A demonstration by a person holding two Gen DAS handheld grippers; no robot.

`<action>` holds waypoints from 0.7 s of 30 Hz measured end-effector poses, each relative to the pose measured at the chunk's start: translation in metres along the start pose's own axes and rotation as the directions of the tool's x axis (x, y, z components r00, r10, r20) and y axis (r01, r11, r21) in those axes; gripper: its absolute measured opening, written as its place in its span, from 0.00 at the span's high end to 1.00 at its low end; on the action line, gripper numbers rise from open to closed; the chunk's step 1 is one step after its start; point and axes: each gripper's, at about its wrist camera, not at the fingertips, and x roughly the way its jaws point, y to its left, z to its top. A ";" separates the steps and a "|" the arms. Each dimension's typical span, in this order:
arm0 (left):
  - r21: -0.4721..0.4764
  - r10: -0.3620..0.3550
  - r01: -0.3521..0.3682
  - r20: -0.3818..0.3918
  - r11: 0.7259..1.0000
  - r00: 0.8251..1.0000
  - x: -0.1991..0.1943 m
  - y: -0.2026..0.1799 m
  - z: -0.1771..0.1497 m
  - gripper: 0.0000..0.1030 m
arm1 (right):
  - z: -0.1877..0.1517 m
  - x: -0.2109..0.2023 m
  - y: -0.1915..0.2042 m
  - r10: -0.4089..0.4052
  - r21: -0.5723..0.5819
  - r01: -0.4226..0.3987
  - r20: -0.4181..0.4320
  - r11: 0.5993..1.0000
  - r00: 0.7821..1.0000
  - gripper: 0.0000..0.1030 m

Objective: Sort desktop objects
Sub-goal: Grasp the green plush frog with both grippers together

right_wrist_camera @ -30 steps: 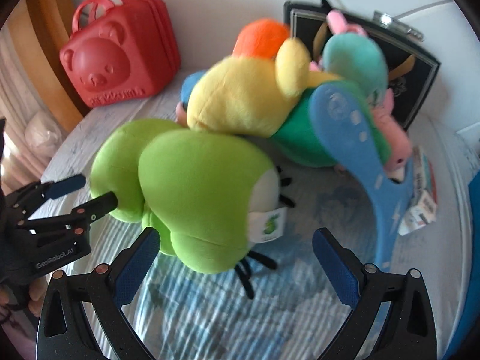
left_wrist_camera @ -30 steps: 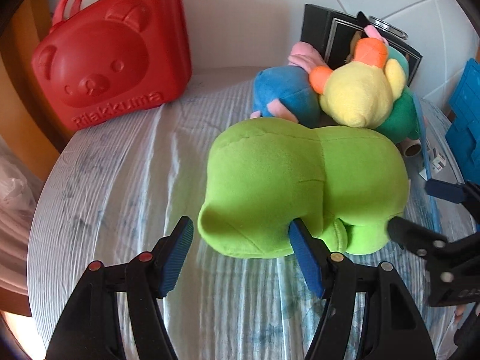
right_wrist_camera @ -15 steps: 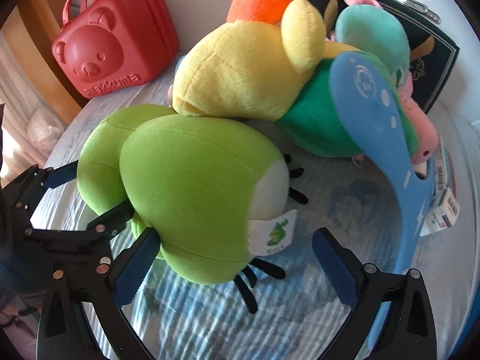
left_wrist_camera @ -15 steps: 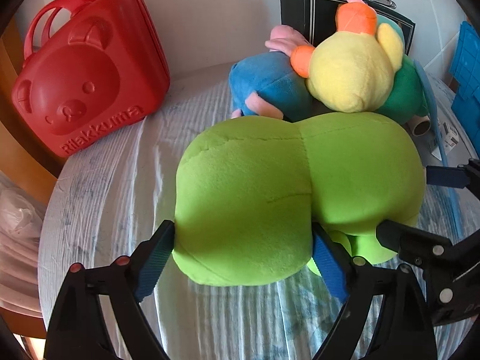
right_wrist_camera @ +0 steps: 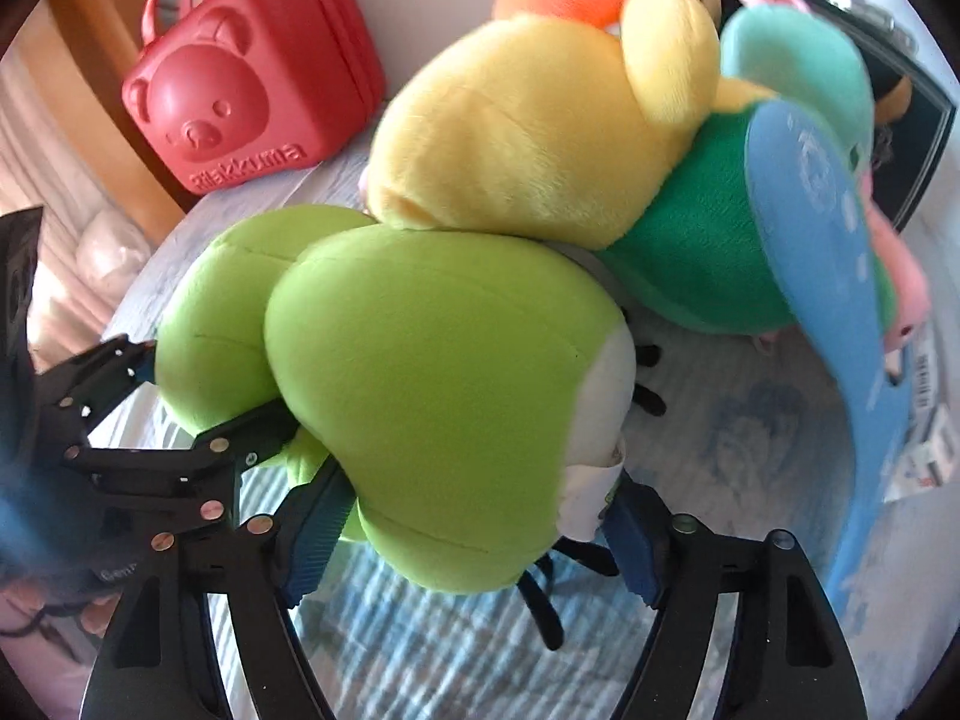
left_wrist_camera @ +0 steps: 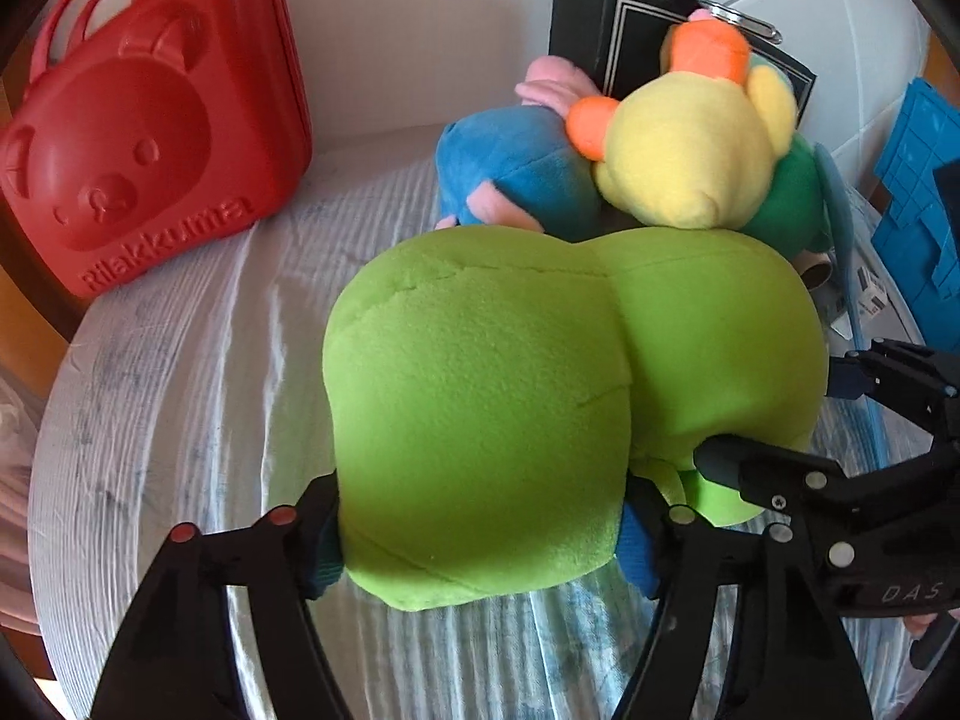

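A big lime-green plush toy (left_wrist_camera: 540, 396) lies on the pale blue cloth and fills the middle of both views (right_wrist_camera: 420, 396). My left gripper (left_wrist_camera: 480, 546) has its jaws pressed on either side of one end of it. My right gripper (right_wrist_camera: 474, 528) clasps the other end, beside the white tag. Behind it lies a pile of plush toys: a yellow one (left_wrist_camera: 690, 162) with orange parts, a blue one (left_wrist_camera: 510, 174) and a green one (right_wrist_camera: 702, 264).
A red bear-face case (left_wrist_camera: 144, 138) stands at the back left against the wall. A black framed box (left_wrist_camera: 606, 30) leans behind the pile. A blue crate (left_wrist_camera: 918, 198) is at the right. A blue plastic strip (right_wrist_camera: 834, 300) curves along the right side.
Both grippers have moved forward around the green plush and closed on its two ends. The plush now fills more of each view.
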 end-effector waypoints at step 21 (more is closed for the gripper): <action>-0.071 0.011 0.004 0.201 0.997 0.980 -0.170 -0.077 -0.098 0.36 | -0.098 -0.164 0.025 0.041 -0.132 -0.028 0.100 0.991 0.994 0.31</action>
